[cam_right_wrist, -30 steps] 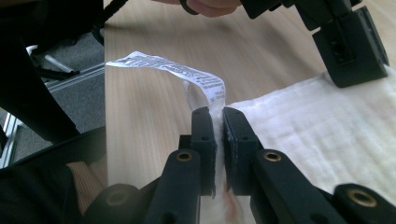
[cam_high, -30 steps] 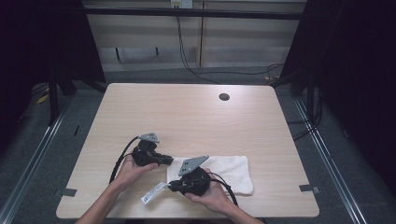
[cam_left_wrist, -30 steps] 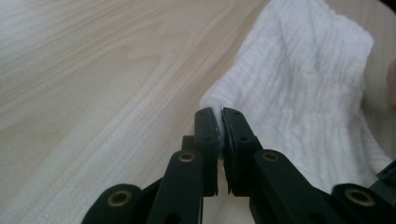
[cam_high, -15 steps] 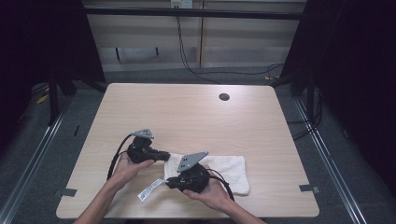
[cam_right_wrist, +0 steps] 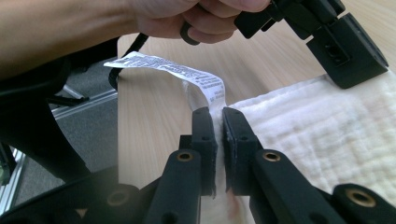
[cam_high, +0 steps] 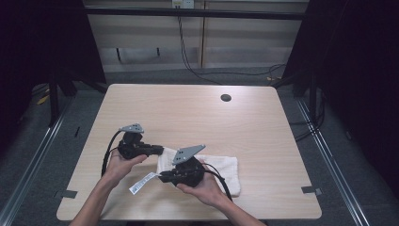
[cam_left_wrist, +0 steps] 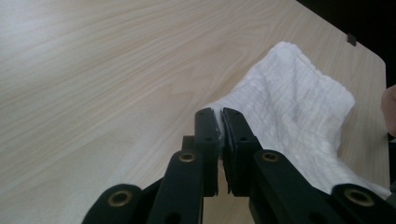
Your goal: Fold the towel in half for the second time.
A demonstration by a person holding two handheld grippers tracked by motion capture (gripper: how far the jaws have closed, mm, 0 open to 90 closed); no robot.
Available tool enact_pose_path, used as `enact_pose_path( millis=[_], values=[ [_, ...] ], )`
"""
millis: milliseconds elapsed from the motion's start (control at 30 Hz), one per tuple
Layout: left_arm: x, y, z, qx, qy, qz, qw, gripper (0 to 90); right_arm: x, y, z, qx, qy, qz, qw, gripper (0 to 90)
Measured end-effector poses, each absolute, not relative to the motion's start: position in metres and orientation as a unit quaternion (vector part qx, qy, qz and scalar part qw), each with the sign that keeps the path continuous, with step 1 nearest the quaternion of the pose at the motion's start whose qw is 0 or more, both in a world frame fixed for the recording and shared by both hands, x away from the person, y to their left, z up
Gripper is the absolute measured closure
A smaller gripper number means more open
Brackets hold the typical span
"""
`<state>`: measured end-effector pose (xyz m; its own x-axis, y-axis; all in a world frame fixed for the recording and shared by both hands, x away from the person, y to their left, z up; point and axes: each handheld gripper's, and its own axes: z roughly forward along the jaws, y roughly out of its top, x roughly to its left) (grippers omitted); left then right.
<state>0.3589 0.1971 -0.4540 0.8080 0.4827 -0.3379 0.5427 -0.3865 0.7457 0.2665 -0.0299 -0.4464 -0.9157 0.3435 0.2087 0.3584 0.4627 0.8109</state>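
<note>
A light wooden tabletop [cam_high: 188, 113] with rounded corners stood on a grey floor [cam_high: 339, 155], and a small dark round hole [cam_high: 226, 98] sat near its far edge. Beyond the far edge, black cables [cam_high: 197, 70] hung down a pale wall panel [cam_high: 150, 33] and trailed along the floor.

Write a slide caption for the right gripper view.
Right gripper shut on a white towel corner beside its care label, above the wooden table.

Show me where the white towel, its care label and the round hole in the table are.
white towel [cam_high: 225, 167]: high view, flat part lying on the table.
care label [cam_right_wrist: 187, 72]: right gripper view, printed strip above the jaws.
round hole [cam_high: 226, 98]: high view, its dark middle, far side of the table [cam_high: 155, 108].
</note>
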Motion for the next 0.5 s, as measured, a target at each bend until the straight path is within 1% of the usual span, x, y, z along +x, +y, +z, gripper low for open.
enact_pose_path(
  millis=[333,500],
  values=[
    [0.361,0.214,-0.444,0.820,0.325,-0.015,0.470,85.6,0.275,-0.005,-0.437,-0.203,-0.847,-0.492,0.010,84.2],
    [0.361,0.226,-0.434,0.814,0.333,-0.003,0.477,85.6,0.280,0.004,-0.434,-0.202,-0.840,-0.503,0.012,84.2]
  ],
)
